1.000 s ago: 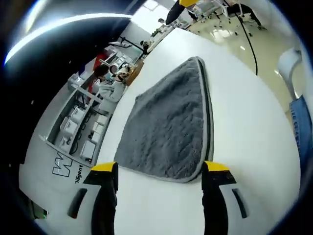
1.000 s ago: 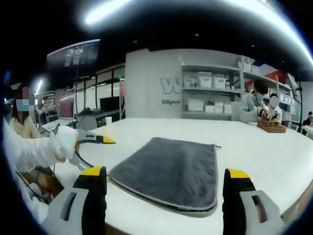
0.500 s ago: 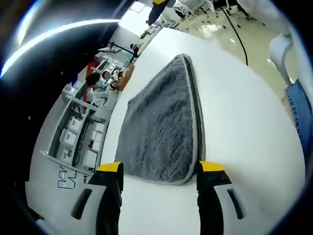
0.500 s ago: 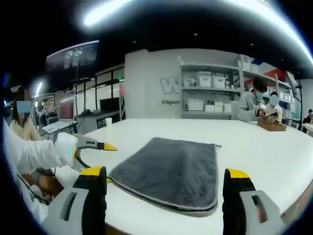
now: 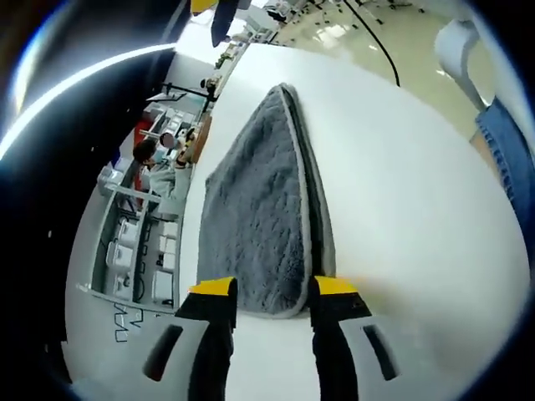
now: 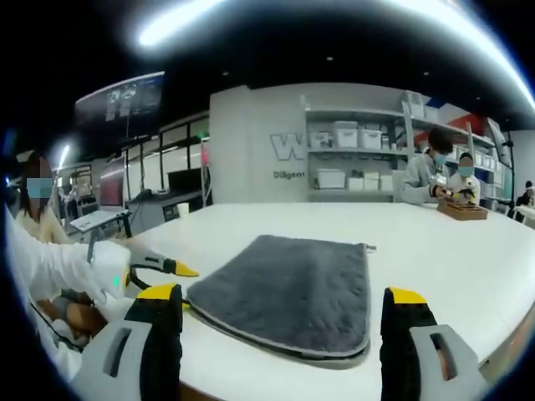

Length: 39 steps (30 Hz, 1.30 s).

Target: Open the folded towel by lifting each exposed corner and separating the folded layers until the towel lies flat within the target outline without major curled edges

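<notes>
**Folded grey towel on white table, left gripper narrowed over its corner**

Item: folded grey plush towel with pale stitched edging, lying flat on the white round table. Two layers show along its long edge, the upper one lined up over the lower. In the right gripper view the same towel sits in the middle of the tabletop, its near rounded corner facing the camera.

Left gripper: black jaws with yellow tips, standing apart with a narrow gap. The towel's near rounded corner lies between the tips; whether they touch the cloth cannot be told. Against the picture of half a second ago the gap between the tips is clearly smaller, and the towel's corner reaches further down between them. From the right gripper view this gripper is seen at the left, held by a white-gloved hand, its yellow tip near the towel's left corner and lower than before.

Right gripper: yellow-tipped jaws wide apart, holding nothing, well short of the towel. Unchanged from the earlier picture.

Surroundings: white wall shelving with storage bins; seated people working at a wooden tray; a blue denim garment at the table's edge.
</notes>
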Each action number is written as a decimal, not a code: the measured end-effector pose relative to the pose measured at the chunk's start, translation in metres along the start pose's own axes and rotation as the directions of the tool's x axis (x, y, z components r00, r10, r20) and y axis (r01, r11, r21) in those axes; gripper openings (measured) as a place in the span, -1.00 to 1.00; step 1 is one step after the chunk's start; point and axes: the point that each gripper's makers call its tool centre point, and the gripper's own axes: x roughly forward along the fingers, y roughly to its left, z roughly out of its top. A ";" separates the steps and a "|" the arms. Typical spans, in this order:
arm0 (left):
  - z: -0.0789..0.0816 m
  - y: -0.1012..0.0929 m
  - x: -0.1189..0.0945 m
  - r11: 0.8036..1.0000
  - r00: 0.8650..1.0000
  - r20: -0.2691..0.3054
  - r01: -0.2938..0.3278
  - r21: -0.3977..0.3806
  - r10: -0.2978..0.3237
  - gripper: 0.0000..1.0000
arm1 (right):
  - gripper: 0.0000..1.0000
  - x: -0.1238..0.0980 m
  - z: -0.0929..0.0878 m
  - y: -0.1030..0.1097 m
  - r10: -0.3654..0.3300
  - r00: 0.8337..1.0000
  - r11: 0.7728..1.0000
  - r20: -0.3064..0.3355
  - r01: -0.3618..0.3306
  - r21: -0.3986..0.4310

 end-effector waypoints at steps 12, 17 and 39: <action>-0.004 -0.019 0.006 0.950 0.981 0.004 0.188 -0.248 -0.194 -0.86 | 0.98 -0.002 0.001 0.000 -0.005 1.000 1.000 0.007 0.004 0.006; -0.003 -0.020 0.005 0.908 0.972 0.013 0.225 -0.353 -0.235 -0.87 | 0.97 -0.002 0.001 -0.002 -0.009 1.000 1.000 0.007 0.009 0.012; 0.080 -0.058 -0.026 0.680 0.844 0.307 0.536 -0.499 -0.440 -0.87 | 0.97 -0.002 -0.002 -0.003 -0.016 1.000 1.000 0.004 0.016 0.025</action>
